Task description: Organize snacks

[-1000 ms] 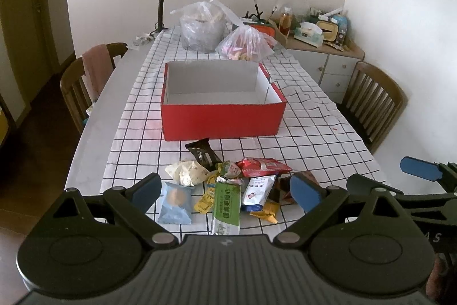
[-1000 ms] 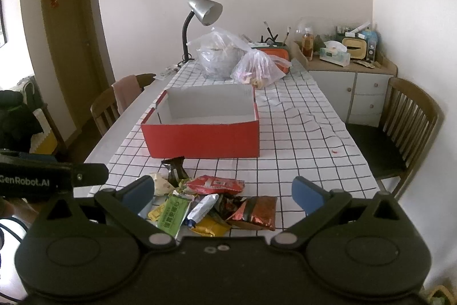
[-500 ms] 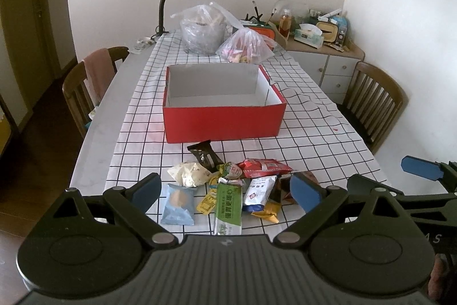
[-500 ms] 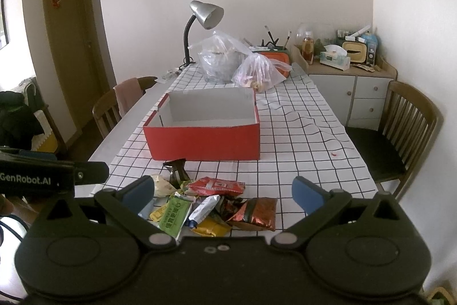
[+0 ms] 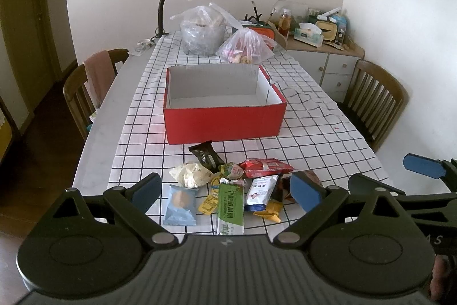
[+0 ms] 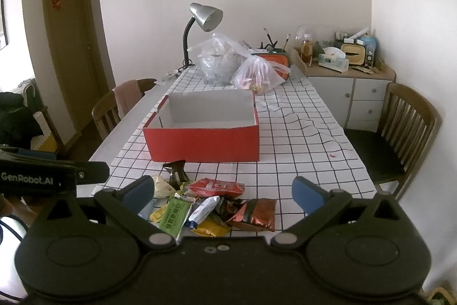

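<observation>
Both grippers drifted slightly closer to snack pile (image 5: 228, 185) on bench near edge; left gripper (image 5: 225, 190) and right gripper (image 6: 221, 192) jaws spread, empty; red box (image 5: 224, 105) empty, sorting not begun

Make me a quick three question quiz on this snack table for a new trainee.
1. True or false: the red cardboard box already holds snacks.
2. Which lies nearest the box: A) the dark brown wrapper, B) the pale blue packet, C) the green sachet?
3. Fill in: the left gripper and the right gripper are both ____.

Key: 1 false, its white inside looks bare. 2 A. 3 open, holding nothing.
</observation>
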